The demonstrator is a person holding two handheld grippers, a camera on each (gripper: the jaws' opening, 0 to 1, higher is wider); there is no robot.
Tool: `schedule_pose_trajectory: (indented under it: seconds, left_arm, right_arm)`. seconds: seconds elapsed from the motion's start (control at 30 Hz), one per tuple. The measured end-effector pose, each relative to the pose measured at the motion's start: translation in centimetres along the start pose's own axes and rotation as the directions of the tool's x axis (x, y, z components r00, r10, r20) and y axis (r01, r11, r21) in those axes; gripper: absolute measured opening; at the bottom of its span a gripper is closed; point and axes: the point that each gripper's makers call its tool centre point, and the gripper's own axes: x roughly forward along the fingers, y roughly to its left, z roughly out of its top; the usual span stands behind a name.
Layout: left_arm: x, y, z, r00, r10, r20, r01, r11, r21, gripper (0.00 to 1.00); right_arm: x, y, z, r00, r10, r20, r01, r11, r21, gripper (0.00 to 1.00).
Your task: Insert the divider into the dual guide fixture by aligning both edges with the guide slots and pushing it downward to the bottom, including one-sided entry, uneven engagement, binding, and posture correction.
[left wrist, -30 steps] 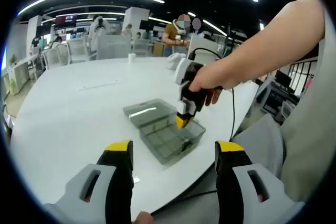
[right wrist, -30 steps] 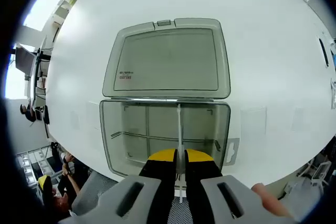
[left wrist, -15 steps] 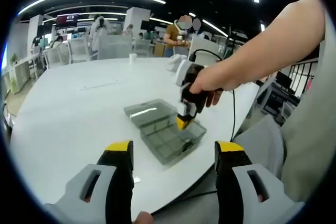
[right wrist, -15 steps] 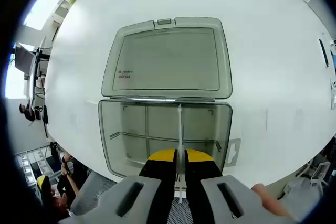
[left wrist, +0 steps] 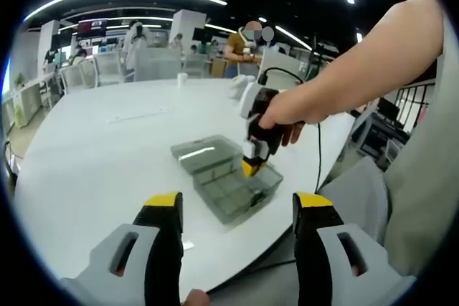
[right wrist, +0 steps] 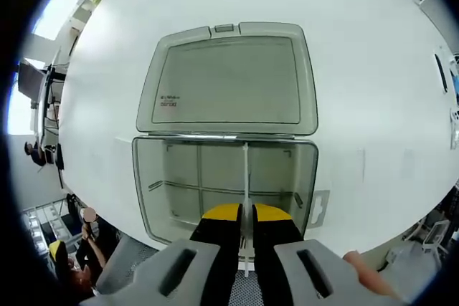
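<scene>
My right gripper (right wrist: 244, 213) hangs above the near edge of a clear grey plastic box (right wrist: 224, 185) on the white table (right wrist: 373, 105), its yellow-tipped jaws pressed together on a thin translucent divider (right wrist: 245, 177) that runs edge-on from between them down into the box and across to the far wall by the hinge. Beyond that hinge the box's lid (right wrist: 228, 80) lies flat and open on the table, and inside the box another thin divider crosses the one I hold. My left gripper (left wrist: 237, 209) hovers well back from the box (left wrist: 229, 177), nearer my body, its jaws spread wide and holding nothing.
</scene>
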Motion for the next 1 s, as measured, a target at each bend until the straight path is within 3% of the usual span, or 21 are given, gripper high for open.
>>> schedule_pose_trajectory:
  seconds: [0.43, 1.0]
  left_arm:
    - [0.06, -0.24, 0.06, 1.0, -0.003, 0.004, 0.003, 1.0, 0.006, 0.6]
    - [0.12, -0.47, 0.31, 1.0, -0.006, 0.008, 0.006, 1.0, 0.009, 0.6]
  right_arm:
    - [-0.73, 0.19, -0.43, 1.0, 0.007, -0.004, -0.007, 1.0, -0.004, 0.0]
    - [-0.4, 0.04, 0.43, 1.0, 0.015, 0.015, -0.015, 1.0, -0.008, 0.0]
